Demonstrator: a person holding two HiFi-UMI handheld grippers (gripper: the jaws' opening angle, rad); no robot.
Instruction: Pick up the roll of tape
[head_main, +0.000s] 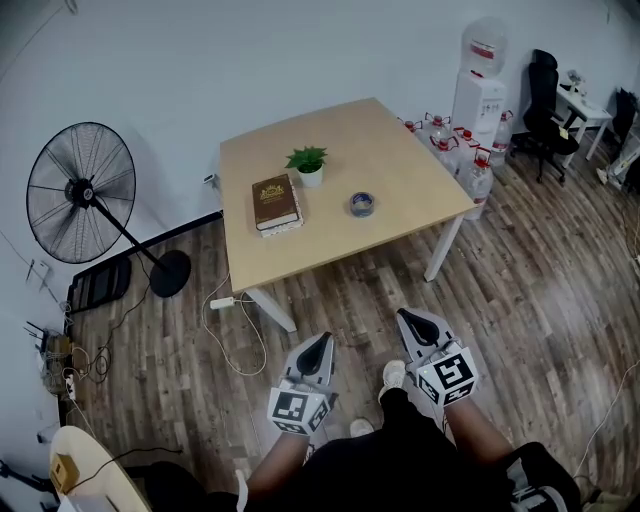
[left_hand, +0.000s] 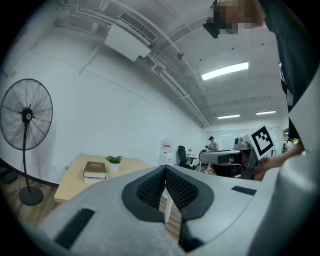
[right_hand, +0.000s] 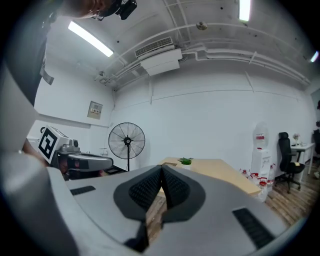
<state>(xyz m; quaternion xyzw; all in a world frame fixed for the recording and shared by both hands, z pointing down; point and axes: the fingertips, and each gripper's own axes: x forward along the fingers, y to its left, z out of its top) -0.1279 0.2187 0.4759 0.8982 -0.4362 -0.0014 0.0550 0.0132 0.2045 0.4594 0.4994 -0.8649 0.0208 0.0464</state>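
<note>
A small dark roll of tape (head_main: 362, 204) lies on the light wooden table (head_main: 400, 170), right of a brown book (head_main: 275, 202) and a little potted plant (head_main: 308, 164). Both grippers are held over the wood floor, well short of the table. My left gripper (head_main: 320, 344) points toward the table with its jaws shut and nothing between them. My right gripper (head_main: 408, 320) is beside it, also shut and empty. In the left gripper view the left gripper (left_hand: 164, 170) has its tips touching; the book (left_hand: 95, 169) and plant (left_hand: 114, 162) show far off. The right gripper (right_hand: 162, 168) is closed too.
A standing fan (head_main: 82, 192) is left of the table, with cables (head_main: 235, 330) on the floor near it. A water dispenser (head_main: 480, 85) with several bottles (head_main: 470, 160) stands at the table's right. An office chair (head_main: 542, 100) and a white desk (head_main: 585, 105) are further right.
</note>
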